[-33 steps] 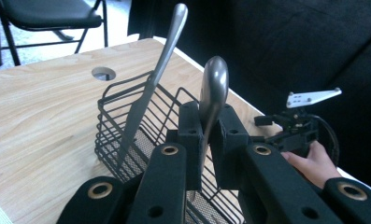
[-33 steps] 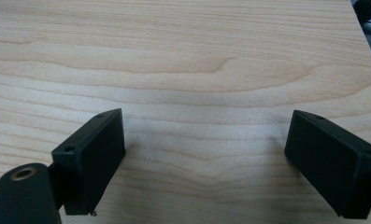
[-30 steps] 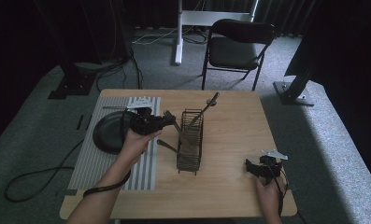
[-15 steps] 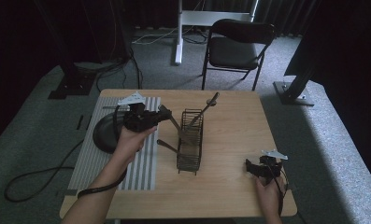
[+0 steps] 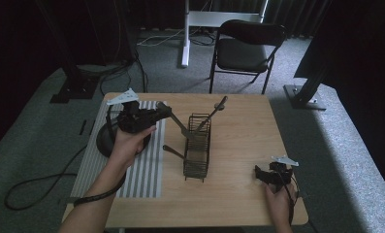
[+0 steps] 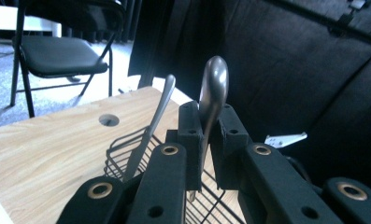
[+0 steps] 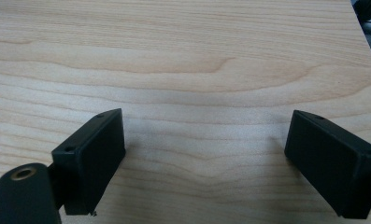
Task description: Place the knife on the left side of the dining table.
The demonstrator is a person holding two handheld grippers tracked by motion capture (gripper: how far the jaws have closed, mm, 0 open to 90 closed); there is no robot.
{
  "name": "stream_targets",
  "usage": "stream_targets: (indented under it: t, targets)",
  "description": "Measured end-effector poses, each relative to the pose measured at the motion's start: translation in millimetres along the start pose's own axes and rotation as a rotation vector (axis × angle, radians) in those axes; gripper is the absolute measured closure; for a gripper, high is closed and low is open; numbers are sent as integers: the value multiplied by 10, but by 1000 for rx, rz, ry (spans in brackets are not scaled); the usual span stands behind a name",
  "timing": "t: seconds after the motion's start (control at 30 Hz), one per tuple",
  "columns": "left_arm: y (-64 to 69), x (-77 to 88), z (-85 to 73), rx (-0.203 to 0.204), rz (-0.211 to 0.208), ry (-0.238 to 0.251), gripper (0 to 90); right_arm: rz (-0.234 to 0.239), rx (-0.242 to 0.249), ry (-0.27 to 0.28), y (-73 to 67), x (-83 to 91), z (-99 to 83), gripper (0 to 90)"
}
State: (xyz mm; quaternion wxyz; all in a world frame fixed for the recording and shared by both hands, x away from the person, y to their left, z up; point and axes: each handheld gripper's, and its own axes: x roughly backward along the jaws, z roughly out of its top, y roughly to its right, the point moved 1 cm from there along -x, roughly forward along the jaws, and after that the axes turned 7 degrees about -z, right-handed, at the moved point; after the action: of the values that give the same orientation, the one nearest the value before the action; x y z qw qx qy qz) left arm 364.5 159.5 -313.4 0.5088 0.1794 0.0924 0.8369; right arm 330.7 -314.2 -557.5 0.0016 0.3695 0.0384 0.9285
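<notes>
High view: the left gripper is holding a spoon above the wire basket at the table's centre (presumably for insertion). Left gripper view: the jaws are pinching the spoon. Right gripper view: the right gripper is resting spread, idle, near the table's front right corner.

Left tongs clamped, right tongs agape.

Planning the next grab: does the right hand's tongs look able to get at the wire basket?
Probably yes: the right tongs are open, and only bare table lies between them and the wire basket.
</notes>
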Motion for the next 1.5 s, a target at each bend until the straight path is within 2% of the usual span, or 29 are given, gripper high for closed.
stream_targets:
  t: [0.2, 0.6, 0.63, 0.83, 1.33, 1.5]
  targets:
    - [-10, 196, 70, -10, 32, 33, 841, 0, 0, 0, 0, 0, 0, 112]
    - [-120, 515, 57, 9, 104, 75, 841, 0, 0, 0, -1, 0, 0, 112]
    - [-163, 610, 15, 20, 123, 81, 841, 0, 0, 0, 0, 0, 0, 113]
    - [-245, 766, -128, 48, 164, 84, 841, 0, 0, 0, 0, 0, 0, 113]
    - [-403, 1099, -540, 124, 231, 106, 841, 0, -1, -1, -1, 1, 0, 112]
    - [-444, 1157, -654, 149, 241, 103, 841, 0, -1, -1, -2, 0, -1, 112]
